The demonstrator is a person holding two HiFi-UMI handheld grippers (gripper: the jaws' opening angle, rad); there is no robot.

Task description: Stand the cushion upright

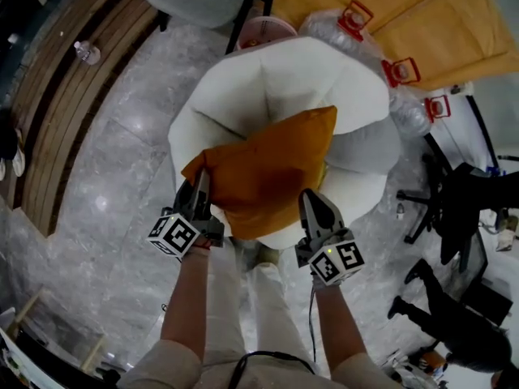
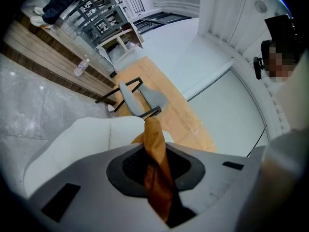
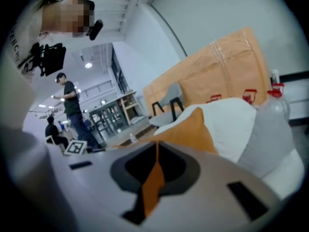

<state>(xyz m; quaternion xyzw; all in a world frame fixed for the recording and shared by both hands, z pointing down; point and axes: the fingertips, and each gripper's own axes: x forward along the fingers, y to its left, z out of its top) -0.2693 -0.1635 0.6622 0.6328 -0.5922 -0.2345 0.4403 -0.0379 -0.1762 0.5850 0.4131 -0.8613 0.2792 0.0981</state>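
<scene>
**Both tongs clamped on the cushion over the armchair seat**

Task item: the orange square fabric cushion (image 1: 268,173) sits over the seat of the white rounded upholstered armchair (image 1: 300,75), towards the seat's front edge. It is turned corner-wise. One corner points to the armchair's back and right side, and another points to the left front. In the right gripper view, its far corner stands up against the white backrest. Whether its underside rests on the seat cannot be told.

Left gripper (image 1: 200,186): it is at the cushion's left corner. In the left gripper view, the jaws stand only narrowly apart, and a bunched fold of orange fabric is pinched between the dark pads. The grip is on the fabric at that corner.

Right gripper (image 1: 310,205): it is at the cushion's lower right edge, near the armchair's front edge. In the right gripper view, the jaws are almost together, and a thin strip of orange fabric is nipped between them.

The two grippers are well apart, one on each side of the cushion.
</scene>
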